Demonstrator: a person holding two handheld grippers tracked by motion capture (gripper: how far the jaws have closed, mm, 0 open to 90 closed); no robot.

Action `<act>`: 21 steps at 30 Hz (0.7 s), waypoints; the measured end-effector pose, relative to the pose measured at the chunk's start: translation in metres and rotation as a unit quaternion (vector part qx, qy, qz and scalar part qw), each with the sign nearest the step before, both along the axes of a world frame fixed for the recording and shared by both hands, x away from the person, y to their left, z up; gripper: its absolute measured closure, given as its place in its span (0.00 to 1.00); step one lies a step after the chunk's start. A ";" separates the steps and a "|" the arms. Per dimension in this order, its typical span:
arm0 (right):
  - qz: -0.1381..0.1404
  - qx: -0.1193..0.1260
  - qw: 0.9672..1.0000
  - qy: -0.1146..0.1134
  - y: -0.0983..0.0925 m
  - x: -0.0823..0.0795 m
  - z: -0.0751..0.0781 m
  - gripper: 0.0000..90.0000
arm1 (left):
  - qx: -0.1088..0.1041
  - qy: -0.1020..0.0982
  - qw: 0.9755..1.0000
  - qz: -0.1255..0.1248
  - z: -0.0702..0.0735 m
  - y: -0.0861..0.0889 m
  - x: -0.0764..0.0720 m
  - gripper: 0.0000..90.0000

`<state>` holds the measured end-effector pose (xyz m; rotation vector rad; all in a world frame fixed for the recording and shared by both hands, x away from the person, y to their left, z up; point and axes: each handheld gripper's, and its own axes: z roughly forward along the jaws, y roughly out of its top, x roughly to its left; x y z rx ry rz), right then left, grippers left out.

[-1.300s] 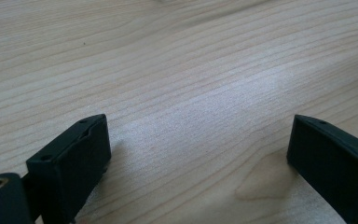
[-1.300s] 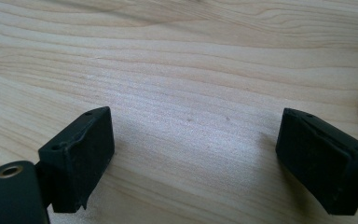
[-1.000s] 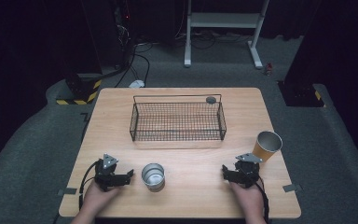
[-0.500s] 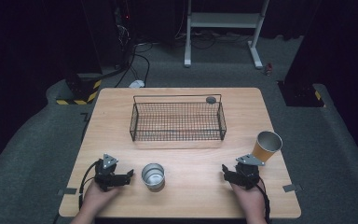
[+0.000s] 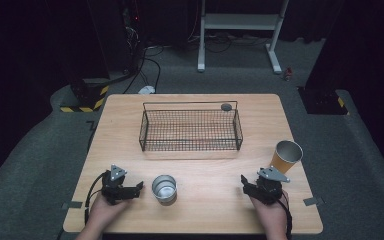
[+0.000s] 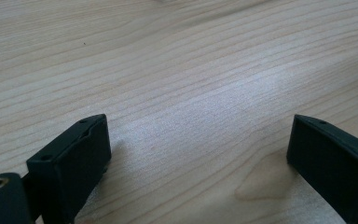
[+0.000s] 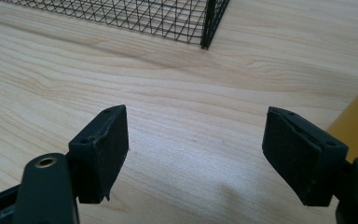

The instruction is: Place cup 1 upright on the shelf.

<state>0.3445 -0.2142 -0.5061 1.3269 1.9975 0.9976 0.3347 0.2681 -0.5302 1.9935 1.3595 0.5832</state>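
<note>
Both grippers sit low near the table's (image 5: 130,107) front edge; left gripper (image 5: 139,186) jaws spread wide over bare wood, steel cup (image 5: 164,188) just beside it, not touching; right gripper (image 5: 244,181) jaws have just been closing but stand apart with nothing between them, orange cup (image 5: 285,156) just beside near the right edge; wire basket (image 5: 190,127) well apart at mid-table; open wood between the grippers

Black wire basket on a pale wooden surface

The rectangular black wire basket (image 5: 190,145) stands mid-surface (image 5: 125,120), toward the far edge; a small dark round disc (image 5: 226,106) sits at its far right corner. Beyond, on the grey carpet floor (image 5: 30,165), stand a white metal frame (image 5: 240,20) and a yellow-and-black striped block (image 5: 82,102).
</note>
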 end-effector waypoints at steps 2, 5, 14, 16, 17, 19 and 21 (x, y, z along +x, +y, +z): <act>-0.004 0.000 1.000 -0.003 -0.002 -0.001 0.001 0.25 | 0.000 0.000 1.000 0.000 0.000 0.000 0.000 0.07; -0.006 0.000 1.000 -0.004 -0.004 -0.003 0.001 0.25 | -0.001 -0.001 1.000 -0.001 0.000 0.000 0.001 0.07; -0.027 0.003 1.000 -0.009 -0.014 -0.009 0.002 0.25 | 0.000 -0.001 1.000 -0.010 0.000 -0.001 0.005 0.08; -0.033 0.005 0.999 -0.012 -0.017 -0.012 0.002 0.25 | -0.001 -0.002 1.000 -0.010 0.000 -0.002 0.006 0.08; -0.036 0.005 0.999 -0.012 -0.018 -0.012 0.003 0.26 | -0.001 -0.002 1.000 -0.010 0.000 -0.002 0.006 0.08; -0.041 0.006 0.999 -0.015 -0.022 -0.014 0.003 0.26 | -0.001 -0.002 1.000 -0.012 0.000 -0.002 0.007 0.08; -0.044 0.006 0.999 -0.017 -0.025 -0.015 0.003 0.26 | -0.001 -0.001 1.000 -0.012 0.000 -0.003 0.007 0.08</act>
